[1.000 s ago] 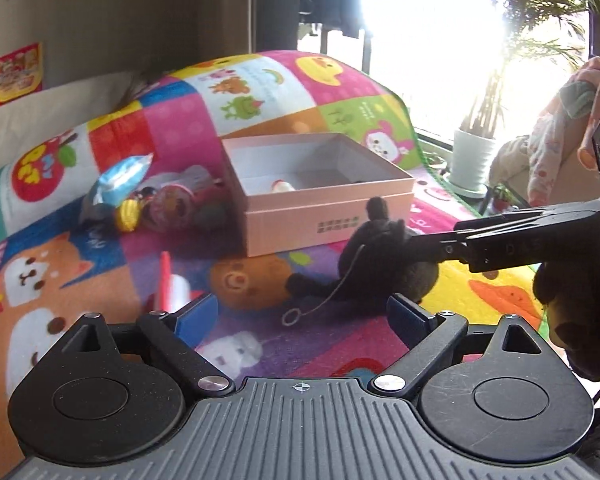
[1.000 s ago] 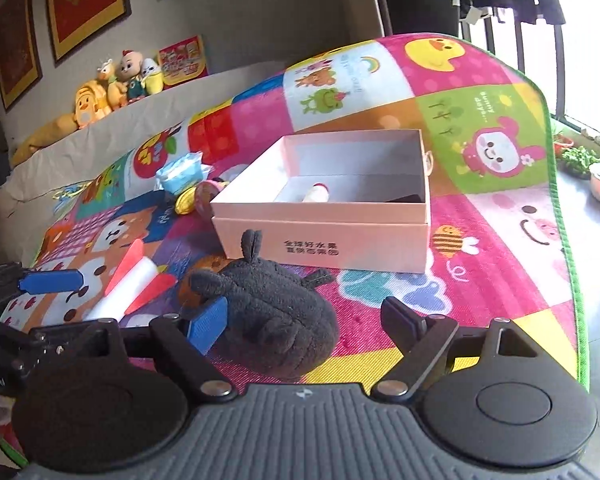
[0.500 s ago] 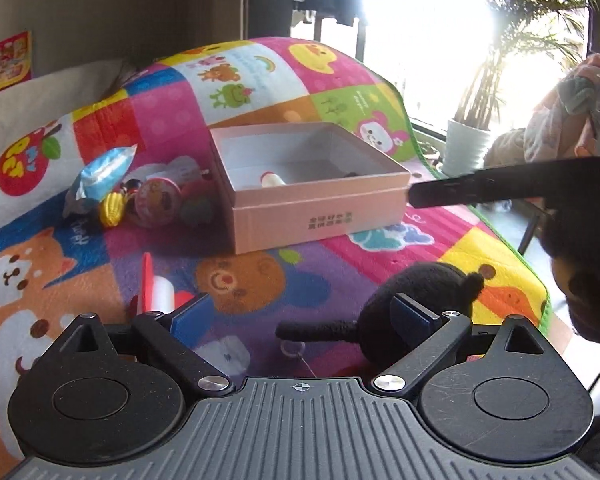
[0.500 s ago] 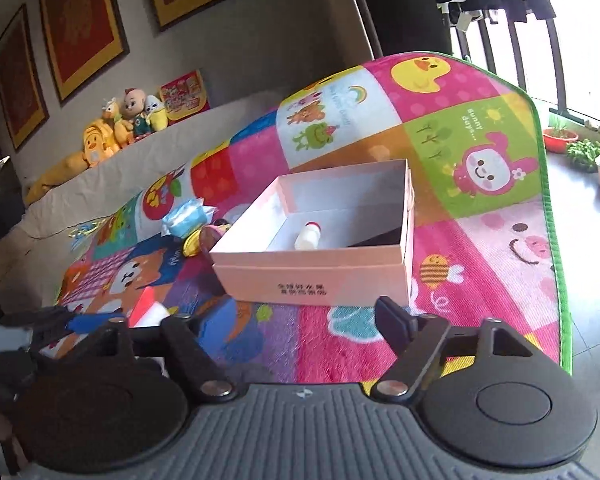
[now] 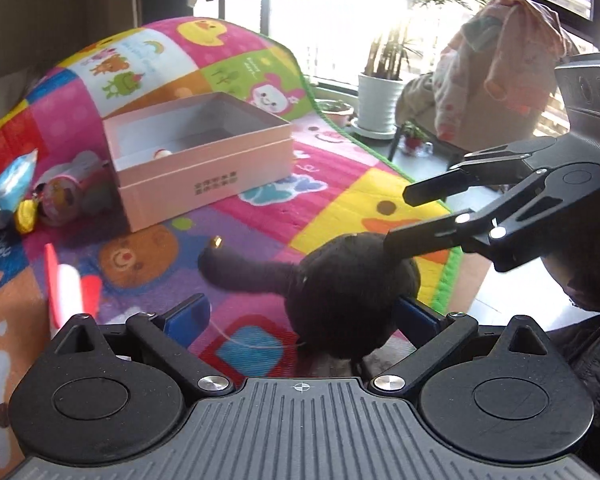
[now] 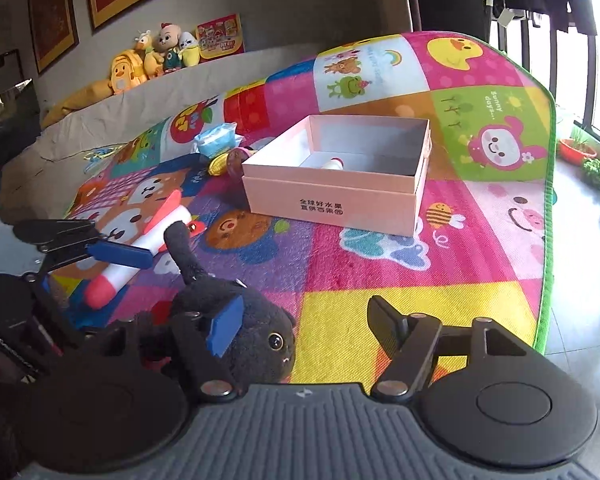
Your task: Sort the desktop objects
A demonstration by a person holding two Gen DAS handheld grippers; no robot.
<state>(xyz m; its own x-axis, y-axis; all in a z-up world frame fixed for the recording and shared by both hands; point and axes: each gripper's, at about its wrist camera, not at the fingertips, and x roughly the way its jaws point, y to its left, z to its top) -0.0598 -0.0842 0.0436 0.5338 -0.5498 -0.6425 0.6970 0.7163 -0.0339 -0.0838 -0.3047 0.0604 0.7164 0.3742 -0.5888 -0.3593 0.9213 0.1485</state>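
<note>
A black plush cat (image 5: 348, 292) lies on the colourful play mat, also in the right wrist view (image 6: 256, 332). My left gripper (image 5: 300, 316) is open, with the cat between its fingers against the right one. My right gripper (image 6: 304, 324) is open just right of the cat; its left finger (image 6: 224, 324) touches the plush. A pink open box (image 5: 204, 160) stands further back and holds a small white bottle (image 6: 332, 164). A white and red toy rocket (image 6: 140, 248) lies left of the cat.
A blue snack packet (image 5: 10, 184), a gold item and a pink round toy (image 5: 60, 200) lie left of the box. The mat's green edge (image 6: 548, 240) drops to the floor on the right. Plush toys (image 6: 156, 56) sit on the sofa back. A potted plant (image 5: 380, 100) stands behind.
The cat has come from in front of the box to the near mat edge. Both grippers have closed in around it, and the right gripper now shows beside the left.
</note>
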